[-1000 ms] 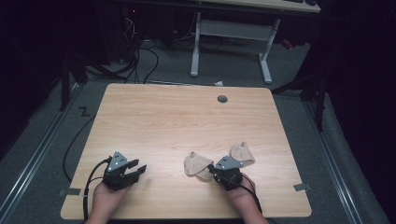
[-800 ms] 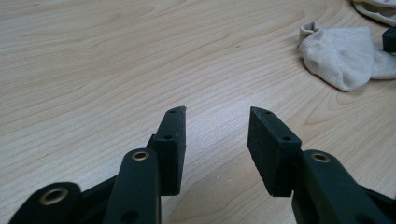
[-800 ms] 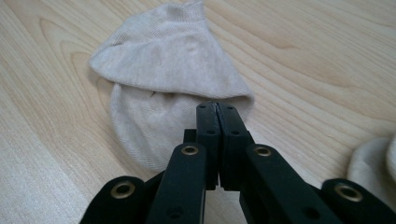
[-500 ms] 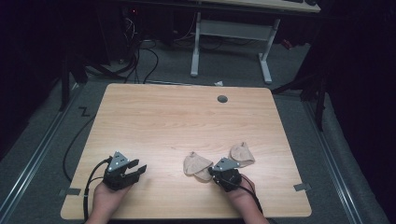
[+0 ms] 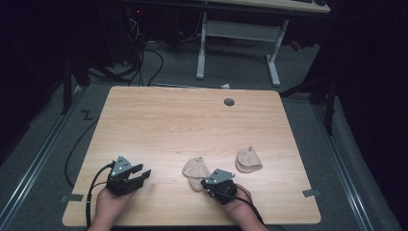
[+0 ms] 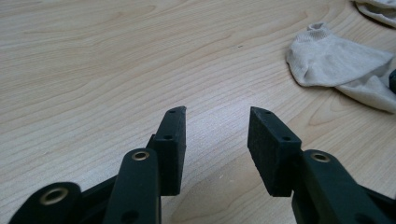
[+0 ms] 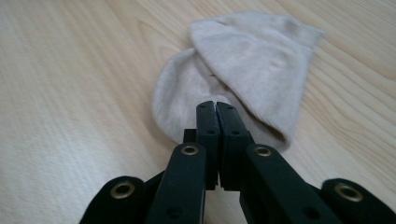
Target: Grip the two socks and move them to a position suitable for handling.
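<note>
Right claw (image 7: 215, 105) clamps near sock (image 7: 243, 65) at bench (image 5: 192, 120) front edge; left claw (image 6: 215, 122) gapes. Next: drag it to far sock (image 5: 248, 159).

Light wood bench (image 5: 192, 120) with a grey cable grommet (image 5: 229, 102) near the far edge, sitting on grey carpet (image 5: 43, 154). Room's pretty dark all around. Behind it there's another desk on a white frame (image 5: 235, 43), and a tangle of black cables (image 5: 144, 53) on the floor off to the left. Bits of grey tape (image 5: 311, 193) stuck down by the near corners.
</note>
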### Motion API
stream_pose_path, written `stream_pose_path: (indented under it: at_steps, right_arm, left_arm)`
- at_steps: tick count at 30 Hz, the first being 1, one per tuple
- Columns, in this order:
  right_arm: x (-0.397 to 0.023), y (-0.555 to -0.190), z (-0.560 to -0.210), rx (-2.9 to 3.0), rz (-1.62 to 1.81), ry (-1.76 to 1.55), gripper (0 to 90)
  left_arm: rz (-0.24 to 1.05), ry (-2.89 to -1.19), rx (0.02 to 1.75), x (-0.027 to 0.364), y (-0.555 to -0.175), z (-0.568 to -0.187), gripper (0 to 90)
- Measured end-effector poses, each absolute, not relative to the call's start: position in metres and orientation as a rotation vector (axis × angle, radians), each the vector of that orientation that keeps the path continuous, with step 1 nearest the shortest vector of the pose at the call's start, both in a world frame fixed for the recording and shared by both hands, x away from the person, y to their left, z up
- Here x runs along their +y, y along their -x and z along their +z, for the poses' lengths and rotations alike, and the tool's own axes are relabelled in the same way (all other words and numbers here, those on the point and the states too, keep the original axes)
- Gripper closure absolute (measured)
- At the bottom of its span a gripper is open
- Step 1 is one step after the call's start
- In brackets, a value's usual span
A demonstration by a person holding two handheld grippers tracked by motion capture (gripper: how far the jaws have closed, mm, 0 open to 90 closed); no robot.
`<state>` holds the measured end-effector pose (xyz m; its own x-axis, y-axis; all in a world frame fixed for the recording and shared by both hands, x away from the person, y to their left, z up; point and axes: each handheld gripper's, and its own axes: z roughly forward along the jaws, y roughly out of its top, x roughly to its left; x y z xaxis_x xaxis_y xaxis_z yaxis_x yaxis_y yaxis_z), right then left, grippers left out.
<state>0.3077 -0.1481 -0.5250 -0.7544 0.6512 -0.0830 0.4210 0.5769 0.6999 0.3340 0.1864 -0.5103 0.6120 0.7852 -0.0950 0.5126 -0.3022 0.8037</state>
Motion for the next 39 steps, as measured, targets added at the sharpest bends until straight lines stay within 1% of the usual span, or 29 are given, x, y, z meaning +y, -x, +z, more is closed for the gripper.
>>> stream_pose_path:
  at_steps: [8,16,19,22,23,24,28,34,37,38,39]
  right_arm:
    - [-0.133,-0.301,-0.525,2.514,0.993,-0.807,88.4]
    - [-0.129,-0.306,-0.511,2.456,1.043,-0.827,85.0]
    - [-0.12,-0.312,-0.507,2.438,1.045,-0.831,81.6]
    - [-0.103,-0.324,-0.505,2.431,1.046,-0.823,74.8]
    - [-0.103,-0.324,-0.505,2.431,1.046,-0.823,74.8]
    - [-0.098,-0.328,-0.505,2.425,1.036,-0.823,72.3]
    - [-0.078,-0.346,-0.512,2.446,0.954,-0.819,64.8]
    - [-0.078,-0.351,-0.522,2.443,0.873,-0.833,65.4]
    - [-0.08,-0.352,-0.525,2.457,0.882,-0.821,71.6]
    - [-0.081,-0.353,-0.525,2.463,0.896,-0.825,75.9]
    - [-0.081,-0.353,-0.525,2.463,0.896,-0.825,75.9]
  left_arm:
    - [0.398,-1.976,1.029,0.186,-0.335,-0.511,57.4]
    - [0.407,-1.986,1.02,0.186,-0.335,-0.51,57.2]
    - [0.404,-1.987,1.025,0.186,-0.336,-0.511,57.2]
    - [0.407,-1.988,1.025,0.187,-0.335,-0.511,57.2]
    - [0.407,-1.988,1.025,0.187,-0.335,-0.511,57.2]
    - [0.408,-1.986,1.025,0.187,-0.335,-0.511,57.2]
    - [0.408,-1.977,1.035,0.19,-0.333,-0.511,57.2]
    - [0.406,-1.974,1.041,0.192,-0.333,-0.511,57.2]
    - [0.405,-1.975,1.042,0.191,-0.333,-0.511,57.2]
    - [0.407,-1.981,1.036,0.19,-0.333,-0.512,57.2]
    - [0.407,-1.981,1.036,0.19,-0.333,-0.512,57.2]
